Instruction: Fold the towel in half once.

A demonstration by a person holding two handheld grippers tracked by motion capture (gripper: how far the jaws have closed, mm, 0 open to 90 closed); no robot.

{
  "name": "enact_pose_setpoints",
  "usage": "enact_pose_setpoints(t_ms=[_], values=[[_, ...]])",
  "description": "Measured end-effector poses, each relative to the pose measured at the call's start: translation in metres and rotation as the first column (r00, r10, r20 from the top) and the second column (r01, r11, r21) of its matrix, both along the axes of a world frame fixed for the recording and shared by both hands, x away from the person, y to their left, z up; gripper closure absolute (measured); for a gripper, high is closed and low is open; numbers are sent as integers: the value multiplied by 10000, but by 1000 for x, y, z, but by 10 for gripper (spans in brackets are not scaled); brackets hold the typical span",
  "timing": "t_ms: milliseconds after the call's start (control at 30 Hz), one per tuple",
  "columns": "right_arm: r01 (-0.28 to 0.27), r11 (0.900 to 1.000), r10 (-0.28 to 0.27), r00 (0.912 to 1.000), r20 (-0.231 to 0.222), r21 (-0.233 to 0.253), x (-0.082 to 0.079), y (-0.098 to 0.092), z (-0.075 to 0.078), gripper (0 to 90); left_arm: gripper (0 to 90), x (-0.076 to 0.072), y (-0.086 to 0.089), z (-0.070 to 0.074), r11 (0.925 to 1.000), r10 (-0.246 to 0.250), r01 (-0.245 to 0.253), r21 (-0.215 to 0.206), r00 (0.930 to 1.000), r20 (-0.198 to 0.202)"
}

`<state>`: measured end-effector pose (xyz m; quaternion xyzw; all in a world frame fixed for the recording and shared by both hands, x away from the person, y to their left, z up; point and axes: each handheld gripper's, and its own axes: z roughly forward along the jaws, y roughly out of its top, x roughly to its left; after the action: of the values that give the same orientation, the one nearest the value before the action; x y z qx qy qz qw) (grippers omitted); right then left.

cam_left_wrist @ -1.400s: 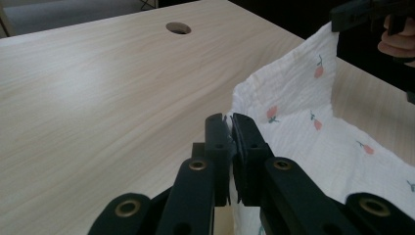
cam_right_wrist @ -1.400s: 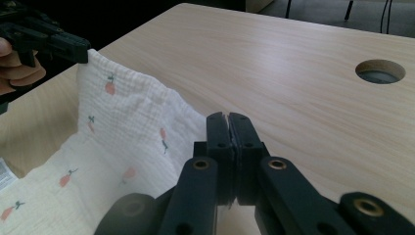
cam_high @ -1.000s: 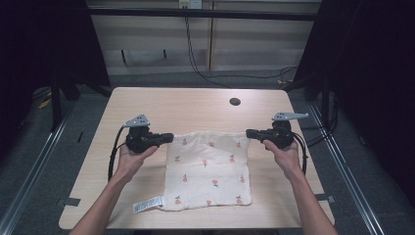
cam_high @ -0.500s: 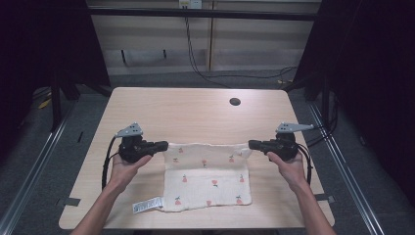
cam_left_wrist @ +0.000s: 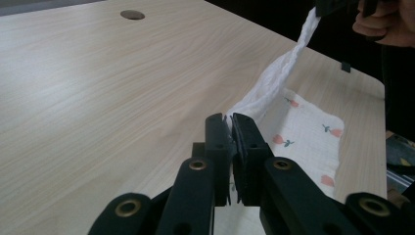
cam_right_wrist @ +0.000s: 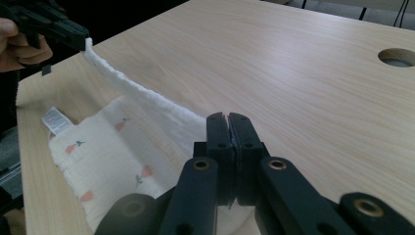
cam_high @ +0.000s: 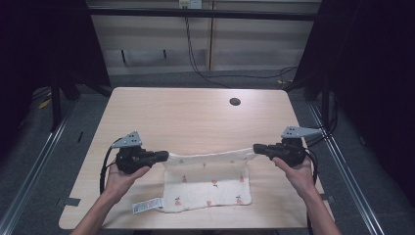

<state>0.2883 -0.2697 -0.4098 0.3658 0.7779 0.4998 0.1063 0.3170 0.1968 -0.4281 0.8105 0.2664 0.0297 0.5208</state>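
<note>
While lifted taut | cloth (cam_high: 208, 182) white, carrot-printed | tag at corner

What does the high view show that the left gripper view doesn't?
The high view takes in the whole table, both forearms, the left gripper, and the white care label at the cloth's near left corner. The left gripper view looks up close along that gripper's own two black jaws, pressed together on a bunched corner of the cloth. Both views show the carrot-patterned cloth with its far edge stretched between the grippers, the right gripper pinching the other corner, and the round hole in the tabletop.
</note>
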Motion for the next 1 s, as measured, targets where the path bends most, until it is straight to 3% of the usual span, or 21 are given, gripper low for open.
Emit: enact_pose_setpoints(t_ms=[400, 500, 567, 667, 1000], values=[[-433, 9990, 434, 9990, 113, -137, -22, 9, 2, 888, 865, -11, -1, -1, 9996, -115, 116, 241, 9999, -60], [-462, 9989, 463, 9989, 22, -126, -25, 9, -3, 888, 865, -15, -1, -9, 9987, -160, 166, 474, 9998, -129], [-495, 9987, 494, 9988, -40, -129, -28, 8, -8, 888, 865, -18, 1, -15, 9994, -101, 108, 320, 9997, -200], [-456, 9988, 454, 9989, -94, -170, -31, 7, -12, 888, 865, -19, 0, -24, 9985, -163, 178, 516, 9995, -287], [-629, 9976, 616, 9970, -473, -278, -43, 7, -27, 888, 865, -29, 7, -23, 9955, -410, 430, 840, 9988, -260]])
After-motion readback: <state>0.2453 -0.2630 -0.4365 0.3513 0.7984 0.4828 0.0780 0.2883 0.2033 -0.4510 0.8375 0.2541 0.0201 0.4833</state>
